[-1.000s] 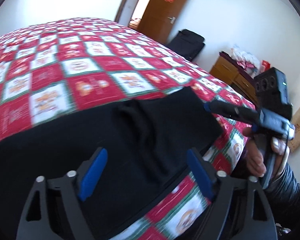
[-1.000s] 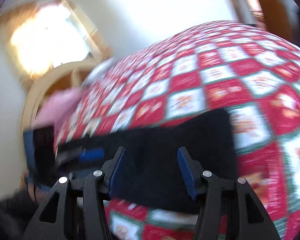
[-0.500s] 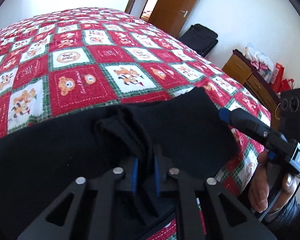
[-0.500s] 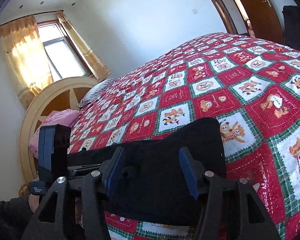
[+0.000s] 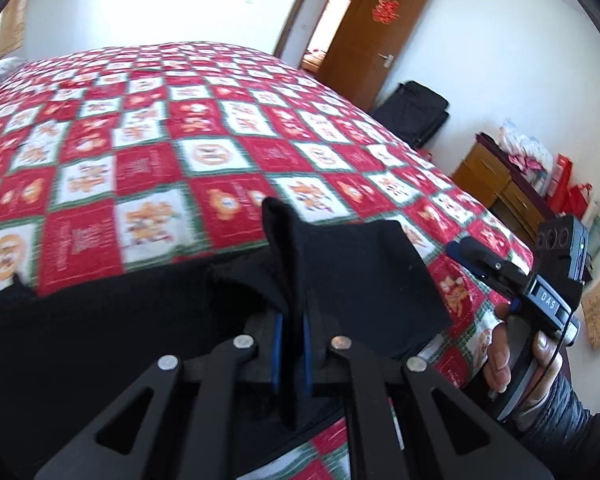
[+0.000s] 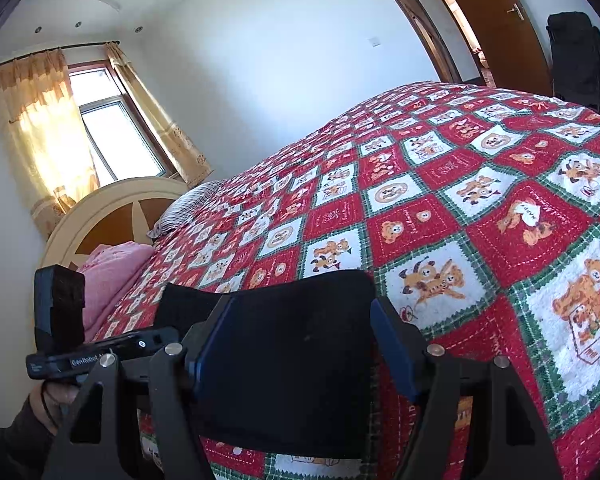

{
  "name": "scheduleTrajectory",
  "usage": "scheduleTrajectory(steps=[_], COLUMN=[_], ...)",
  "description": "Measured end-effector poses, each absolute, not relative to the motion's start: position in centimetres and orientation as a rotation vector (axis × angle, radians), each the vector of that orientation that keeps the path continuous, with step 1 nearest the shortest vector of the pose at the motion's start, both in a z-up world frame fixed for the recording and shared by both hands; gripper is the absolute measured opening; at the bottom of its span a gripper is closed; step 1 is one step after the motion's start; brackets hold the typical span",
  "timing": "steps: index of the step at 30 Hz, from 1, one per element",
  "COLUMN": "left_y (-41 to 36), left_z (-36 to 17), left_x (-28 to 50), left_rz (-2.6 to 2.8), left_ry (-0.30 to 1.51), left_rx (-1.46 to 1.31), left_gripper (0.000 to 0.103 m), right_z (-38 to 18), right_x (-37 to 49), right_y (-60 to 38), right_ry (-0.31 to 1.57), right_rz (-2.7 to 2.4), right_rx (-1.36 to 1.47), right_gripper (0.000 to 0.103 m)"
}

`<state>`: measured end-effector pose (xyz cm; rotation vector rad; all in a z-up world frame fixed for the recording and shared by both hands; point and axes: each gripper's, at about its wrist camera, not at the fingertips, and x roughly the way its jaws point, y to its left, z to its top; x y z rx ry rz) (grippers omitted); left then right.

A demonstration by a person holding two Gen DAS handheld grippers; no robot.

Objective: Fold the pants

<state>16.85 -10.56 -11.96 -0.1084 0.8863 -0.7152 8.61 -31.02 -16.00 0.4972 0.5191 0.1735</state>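
While our left gripper (image 5: 291, 354) is pinched tight on a raised ridge of the black pants (image 5: 364, 280), the cloth stands up from between its blue pads (image 5: 277, 356) in a narrow peak, and the rest of the garment lies flat along the near edge of the bed, on the red and white quilt (image 5: 152, 184). Our right gripper (image 6: 304, 344) is a different story: its jaws are opening and stand wide, poised over the end of the pants (image 6: 292, 352) with cloth showing between the pads but nothing pressed.

We judge this to be the start of a fold, with one side gripped and the other not yet taken. To do it well, we should bring the right gripper down onto the edge just ahead of it and close on the full thickness, so no layer slips free. Both grips ought to sit on the same edge, so the cloth lifts evenly. Then we would raise both hands together, keep the fabric lightly stretched between them, and carry it over in one smooth sweep. If only the left side lifts, the pants will likely bunch and twist.
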Motion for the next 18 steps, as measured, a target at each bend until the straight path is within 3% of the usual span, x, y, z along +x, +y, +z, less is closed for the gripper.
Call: scheduleTrajectory(steps=[18], left_y=[-5.0], left_z=[-15.8], left_x=[17.7], left_rz=[-0.592], left_ry=[0.943], left_rx=[-0.181], left_gripper=[0.008], right_z=[-16.7], right_x=[9.2], right_y=[-25.7], right_ry=[0.610], right_rz=[0.386], right_rx=[0.357], right_gripper=[0.071])
